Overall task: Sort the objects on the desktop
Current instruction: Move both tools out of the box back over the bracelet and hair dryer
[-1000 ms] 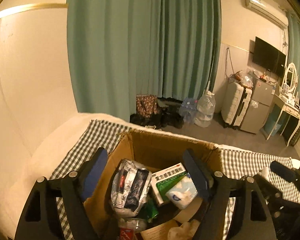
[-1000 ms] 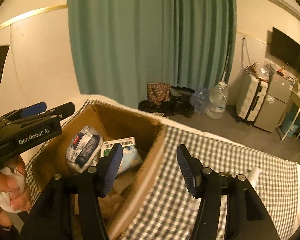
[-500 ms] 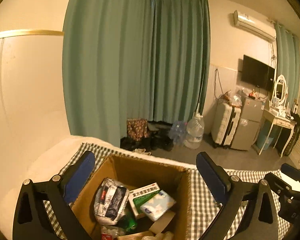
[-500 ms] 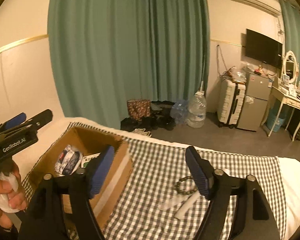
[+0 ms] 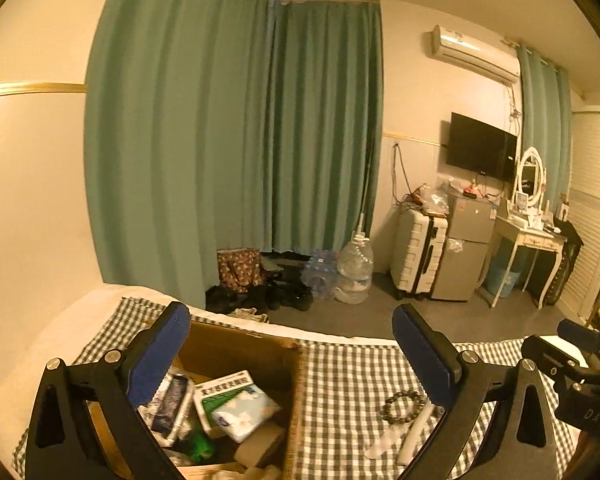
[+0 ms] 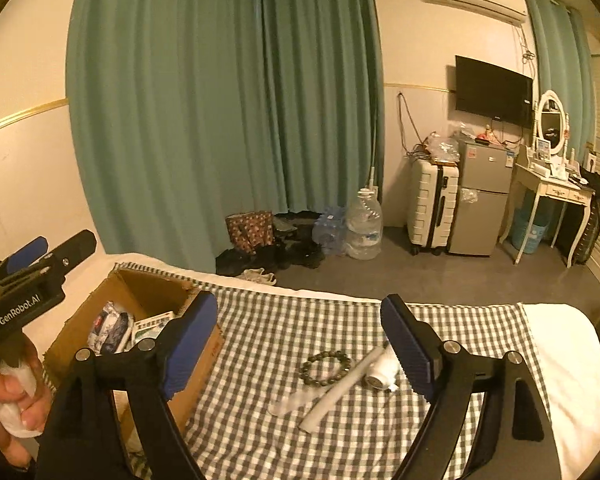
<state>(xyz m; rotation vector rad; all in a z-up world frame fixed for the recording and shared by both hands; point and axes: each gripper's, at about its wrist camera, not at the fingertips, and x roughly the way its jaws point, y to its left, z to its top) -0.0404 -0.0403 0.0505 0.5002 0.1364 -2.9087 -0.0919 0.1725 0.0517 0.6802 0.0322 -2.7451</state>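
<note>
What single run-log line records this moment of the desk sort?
left gripper: open, empty, above cardboard box | right gripper: open, empty, above bead bracelet | bracelet, white stick unsorted on checked cloth

Both grippers have pulled back and up from the cardboard box (image 5: 236, 356) over the last second. The left gripper (image 5: 292, 356), whose blue pads sat low over the box contents 1 second ago with a narrower gap, now hangs higher with its jaws spread much wider, one pad over the box's left wall and the other out over the checked cloth (image 5: 348, 380). The right gripper (image 6: 300, 344) has also spread wider and drawn away to the right, so the box (image 6: 140, 320) now lies far to its left. The bead bracelet (image 6: 324, 367) and white tube (image 6: 340, 388) have come into view between its pads.
</note>
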